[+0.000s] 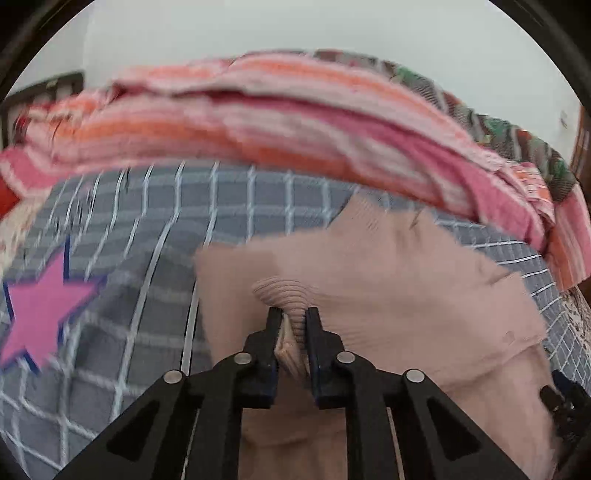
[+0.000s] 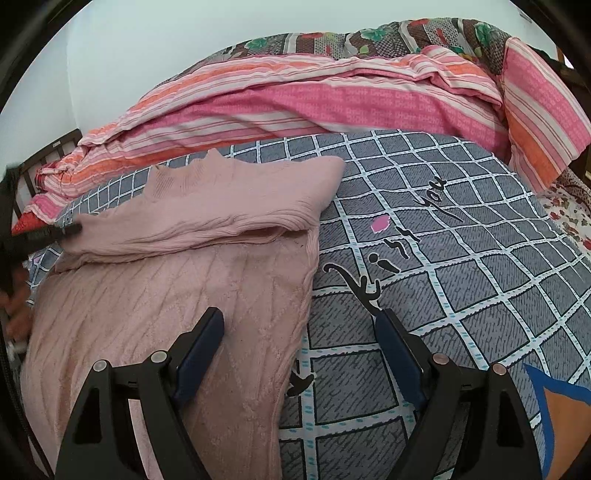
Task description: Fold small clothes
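A dusty pink knitted sweater (image 2: 155, 302) lies on a grey checked bedspread (image 2: 461, 258), its upper part folded across itself. In the left wrist view the same sweater (image 1: 388, 280) fills the lower middle, and my left gripper (image 1: 293, 314) is shut on a ribbed fold of it, the fabric pinched between the pads. That left gripper's tip (image 2: 72, 230) shows at the sweater's left edge in the right wrist view. My right gripper (image 2: 299, 321) hovers open over the sweater's right hem, one finger above the knit, the other above the bedspread, holding nothing.
A rumpled pink and orange striped quilt (image 2: 332, 96) lies piled along the far side of the bed, with a floral blanket (image 2: 406, 29) behind it. A pink star (image 1: 40, 306) is printed on the bedspread. A dark bed frame (image 2: 48, 147) stands at the left.
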Motion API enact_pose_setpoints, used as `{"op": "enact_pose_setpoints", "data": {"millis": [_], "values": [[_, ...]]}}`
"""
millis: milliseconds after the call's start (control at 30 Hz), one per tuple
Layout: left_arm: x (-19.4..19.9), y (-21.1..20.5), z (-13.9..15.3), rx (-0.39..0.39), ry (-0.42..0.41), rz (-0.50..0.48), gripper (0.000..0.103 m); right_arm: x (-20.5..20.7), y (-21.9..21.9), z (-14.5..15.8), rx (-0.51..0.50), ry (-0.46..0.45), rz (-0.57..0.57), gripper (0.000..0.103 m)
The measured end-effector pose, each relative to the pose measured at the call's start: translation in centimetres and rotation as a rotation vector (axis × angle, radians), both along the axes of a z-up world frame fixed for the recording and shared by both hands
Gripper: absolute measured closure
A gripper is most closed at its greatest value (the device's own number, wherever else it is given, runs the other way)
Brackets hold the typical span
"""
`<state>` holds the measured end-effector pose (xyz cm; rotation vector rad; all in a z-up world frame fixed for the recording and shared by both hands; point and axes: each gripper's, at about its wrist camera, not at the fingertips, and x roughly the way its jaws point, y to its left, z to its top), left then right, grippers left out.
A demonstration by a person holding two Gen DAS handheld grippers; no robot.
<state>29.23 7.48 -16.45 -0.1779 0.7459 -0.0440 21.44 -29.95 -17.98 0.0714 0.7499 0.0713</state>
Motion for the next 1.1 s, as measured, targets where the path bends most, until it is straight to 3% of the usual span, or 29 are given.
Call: {"op": "enact_pose_setpoints", "data": {"millis": [100,233,267,467,633,867,1100], "values": [[-0.5,1.2,0.0,-0.064,0.018,0.003,0.084,0.0,0.0,0.0,-0.003,0.002,0.000,0.019],[-2.7,1.4,1.4,0.004,-0.059,0.021,0.056,0.1,0.0,0.0,-0.004,0.001,0.000,0.019],[-3.3,1.4,1.5,0.022,-0.072,0.021,0.055,0.1,0.0,0.0,-0.007,0.000,-0.001,0.019],[-3.7,1.2,1.2,0.058,-0.066,0.005,0.055,-0.1,0.6,0.1,-0.052,-0.001,-0.010,0.019],[-1.1,0.6,-1.2,0.130,0.054,0.077,0.054,0.0,0.4,0.1,-0.049,0.000,-0.009,0.019],[-1.6,1.8,-1.8,0.043,0.042,0.082,0.050,0.0,0.4,0.1,-0.053,0.001,-0.008,0.019],[-3.3,1.0,-1.7,0.046,0.018,0.036,0.052,-0.1,0.4,0.2,-0.050,0.002,-0.009,0.019]]}}
